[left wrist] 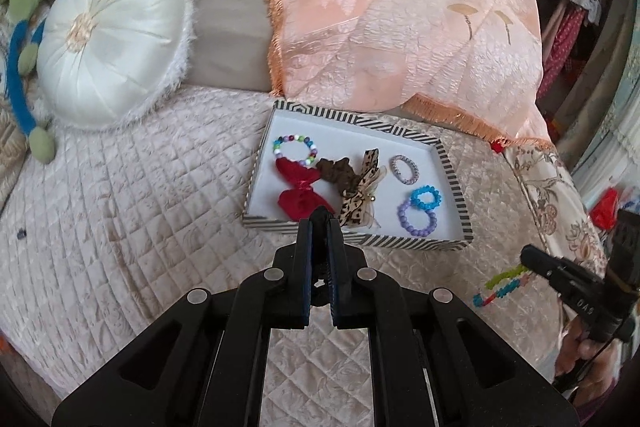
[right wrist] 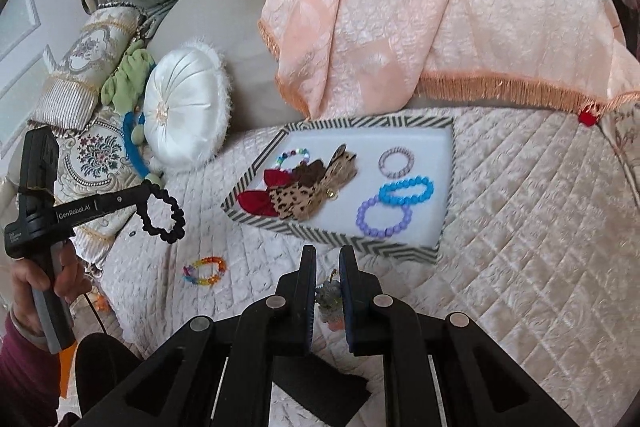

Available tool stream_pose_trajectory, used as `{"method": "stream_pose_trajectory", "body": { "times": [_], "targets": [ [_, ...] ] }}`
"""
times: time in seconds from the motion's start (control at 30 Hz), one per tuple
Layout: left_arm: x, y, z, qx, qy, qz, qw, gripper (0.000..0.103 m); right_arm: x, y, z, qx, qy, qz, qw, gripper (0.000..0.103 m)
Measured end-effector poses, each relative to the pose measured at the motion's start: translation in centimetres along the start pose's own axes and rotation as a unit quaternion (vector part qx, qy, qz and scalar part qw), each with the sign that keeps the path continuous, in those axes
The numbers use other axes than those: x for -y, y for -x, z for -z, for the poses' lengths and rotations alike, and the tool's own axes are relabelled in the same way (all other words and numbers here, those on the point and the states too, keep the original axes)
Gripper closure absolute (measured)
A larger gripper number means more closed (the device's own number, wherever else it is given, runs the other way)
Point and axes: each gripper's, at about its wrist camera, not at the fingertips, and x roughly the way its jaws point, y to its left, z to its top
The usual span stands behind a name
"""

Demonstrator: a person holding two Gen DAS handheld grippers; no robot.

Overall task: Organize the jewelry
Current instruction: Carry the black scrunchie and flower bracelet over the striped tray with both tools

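A striped-rim tray (left wrist: 454, 171) (right wrist: 256, 167) lies on the quilted bed. It holds a multicolour bead bracelet (left wrist: 295, 149), a red bow (left wrist: 300, 191), a brown scrunchie (left wrist: 336, 171), a leopard bow (left wrist: 360, 195), a lilac ring bracelet (left wrist: 404, 169), a blue bracelet (right wrist: 406, 191) and a purple bracelet (right wrist: 384, 217). My left gripper (left wrist: 320, 217) (right wrist: 150, 193) is shut on a black scrunchie (right wrist: 164, 215), held above the quilt left of the tray. My right gripper (right wrist: 327, 255) is open over a small grey trinket (right wrist: 330, 301). A rainbow bracelet (right wrist: 205, 271) (left wrist: 500, 285) lies on the quilt.
A white round cushion (left wrist: 116, 35) and a green and blue plush (left wrist: 24, 67) sit left of the tray. A peach fringed blanket (left wrist: 400, 7) is draped behind it. A black cloth strip (right wrist: 320, 383) lies under my right gripper.
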Motion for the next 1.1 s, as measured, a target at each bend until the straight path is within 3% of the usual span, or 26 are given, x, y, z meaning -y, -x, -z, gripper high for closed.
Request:
{"method": "stream_pose_trajectory", "body": {
  "times": [0.63,1.1],
  "targets": [
    [3.8,-2.5,-1.4,0.011,-0.064,-0.037,0.9972,0.097,0.2,-0.2,-2.8,0.005,0.019,0.009,1.000,0.092],
    [3.8,-7.1,-3.6,0.000,-0.078,-0.056,0.9954,0.097,-0.5,-4.1,-5.8,-0.006,0.035,0.005,0.999,0.092]
  ]
}}
